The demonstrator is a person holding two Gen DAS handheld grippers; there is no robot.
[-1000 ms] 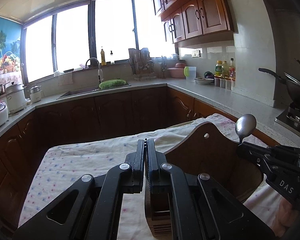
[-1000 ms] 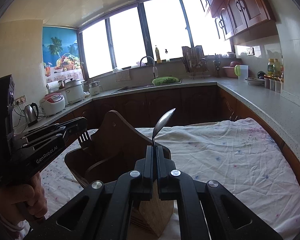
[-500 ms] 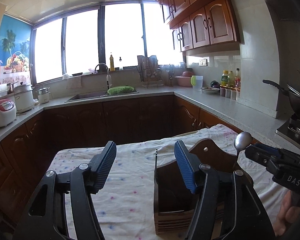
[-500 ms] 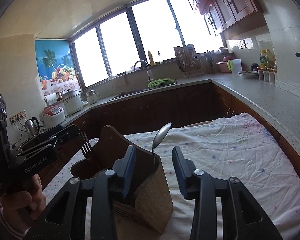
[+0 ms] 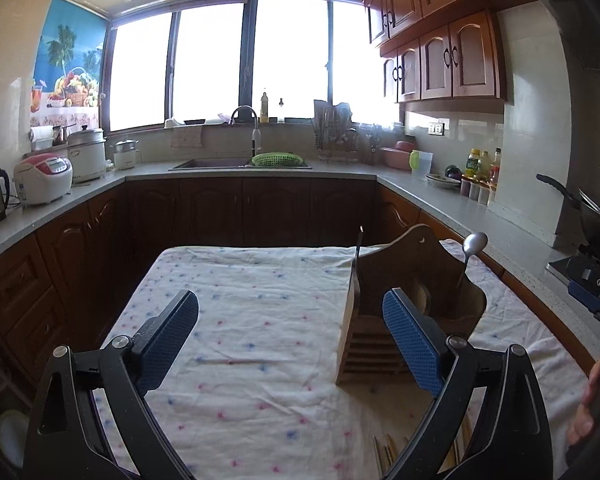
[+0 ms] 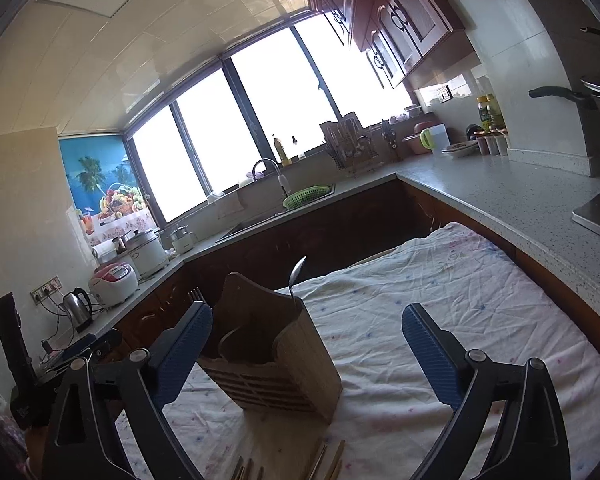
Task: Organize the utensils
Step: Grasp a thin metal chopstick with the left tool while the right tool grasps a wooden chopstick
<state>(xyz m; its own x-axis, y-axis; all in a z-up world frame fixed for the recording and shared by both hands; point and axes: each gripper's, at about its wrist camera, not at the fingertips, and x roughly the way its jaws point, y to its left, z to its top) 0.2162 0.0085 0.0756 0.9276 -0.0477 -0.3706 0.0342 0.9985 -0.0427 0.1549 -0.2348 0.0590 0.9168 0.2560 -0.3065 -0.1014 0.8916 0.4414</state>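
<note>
Brown wooden utensil caddy (image 5: 416, 280) standing upright on white cloth with pink and blue dots (image 5: 256, 320). Inside caddy: shiny metal spoon (image 5: 473, 246) bowl-up at one end, metal fork (image 6: 196, 294) tines-up at the other. Left gripper (image 5: 290, 344) near caddy, jaws opening, nothing between. Right gripper (image 6: 306, 354) jaws opening either side of caddy, not touching. Thin wooden chopsticks (image 6: 328, 462) flat on cloth just before caddy.

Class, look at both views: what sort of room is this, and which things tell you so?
A home kitchen, most likely: a sink with a tap under the window, wooden wall cabinets, and a rice cooker on the counter.
</note>
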